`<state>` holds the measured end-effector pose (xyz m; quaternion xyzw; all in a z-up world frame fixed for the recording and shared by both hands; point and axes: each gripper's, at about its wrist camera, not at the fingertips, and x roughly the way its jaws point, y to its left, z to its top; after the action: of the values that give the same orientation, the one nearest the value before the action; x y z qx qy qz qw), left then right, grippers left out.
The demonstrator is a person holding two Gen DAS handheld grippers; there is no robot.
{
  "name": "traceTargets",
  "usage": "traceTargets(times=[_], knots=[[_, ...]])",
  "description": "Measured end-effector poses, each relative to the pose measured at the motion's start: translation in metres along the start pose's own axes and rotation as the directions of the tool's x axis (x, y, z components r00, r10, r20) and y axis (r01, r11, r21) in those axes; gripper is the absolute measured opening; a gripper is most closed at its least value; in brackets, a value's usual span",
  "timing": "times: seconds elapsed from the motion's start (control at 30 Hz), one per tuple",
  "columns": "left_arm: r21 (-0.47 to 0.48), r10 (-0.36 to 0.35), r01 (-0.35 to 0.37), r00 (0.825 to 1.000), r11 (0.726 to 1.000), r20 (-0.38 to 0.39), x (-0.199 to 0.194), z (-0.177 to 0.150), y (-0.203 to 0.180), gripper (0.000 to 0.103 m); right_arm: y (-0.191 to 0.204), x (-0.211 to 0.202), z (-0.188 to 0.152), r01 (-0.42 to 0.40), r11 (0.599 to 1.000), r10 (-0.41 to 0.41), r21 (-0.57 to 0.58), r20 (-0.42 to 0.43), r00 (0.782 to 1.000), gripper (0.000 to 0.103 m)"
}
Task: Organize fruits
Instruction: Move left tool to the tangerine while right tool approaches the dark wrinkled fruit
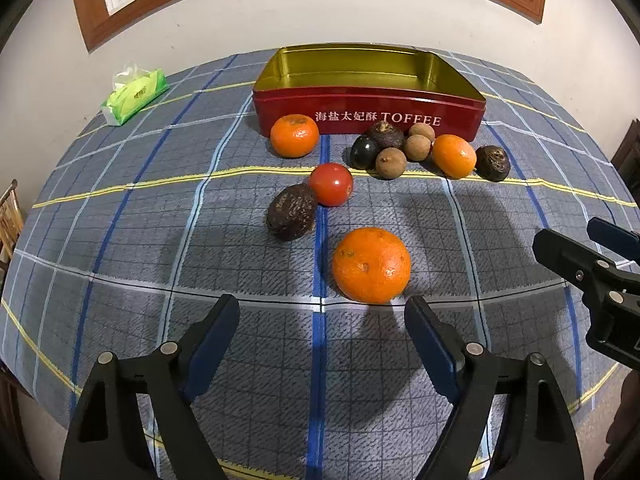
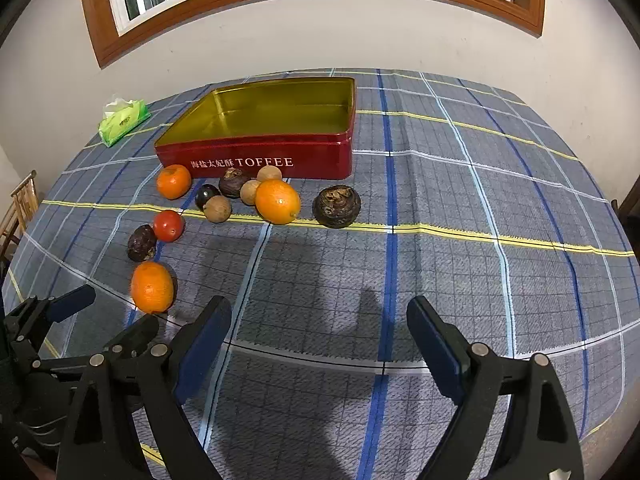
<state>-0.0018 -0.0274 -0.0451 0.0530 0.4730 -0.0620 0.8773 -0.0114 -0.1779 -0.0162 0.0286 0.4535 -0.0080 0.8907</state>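
We see both tools spread: left tool (image 1: 322, 312) just short of the nearest orange (image 1: 371, 265), right tool (image 2: 319, 316) over bare bench (image 2: 460, 240).

A: The left wrist view looks steeply down over the blue plaid tablecloth (image 1: 120, 240), close above it.

B: The right wrist view sits alongside, facing likewise; both share the red, gold-lined toffee tin (image 1: 372, 116) (image 2: 256, 156).
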Motion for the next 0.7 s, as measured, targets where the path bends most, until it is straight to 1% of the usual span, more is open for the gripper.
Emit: traceTargets(times=[0.23,0.47,0.7], knots=[[0.015,0.003,-0.003,1.000,1.000,-0.004,0.007,0.003,-0.004,0.079,-0.005,0.005,0.000,0.001,1.000,-0.001,0.008,-0.007,1.000,0.088],[0.016,0.003,-0.003,1.000,1.000,-0.009,0.012,0.005,-0.005,0.078,-0.015,0.014,0.002,0.005,1.000,-0.004,0.020,-0.018,1.000,0.088],[0.026,0.000,0.000,1.000,1.000,-0.011,0.018,0.010,-0.008,0.078,-0.018,0.030,0.007,0.022,1.000,-0.022,0.001,-0.040,0.999,0.088]])
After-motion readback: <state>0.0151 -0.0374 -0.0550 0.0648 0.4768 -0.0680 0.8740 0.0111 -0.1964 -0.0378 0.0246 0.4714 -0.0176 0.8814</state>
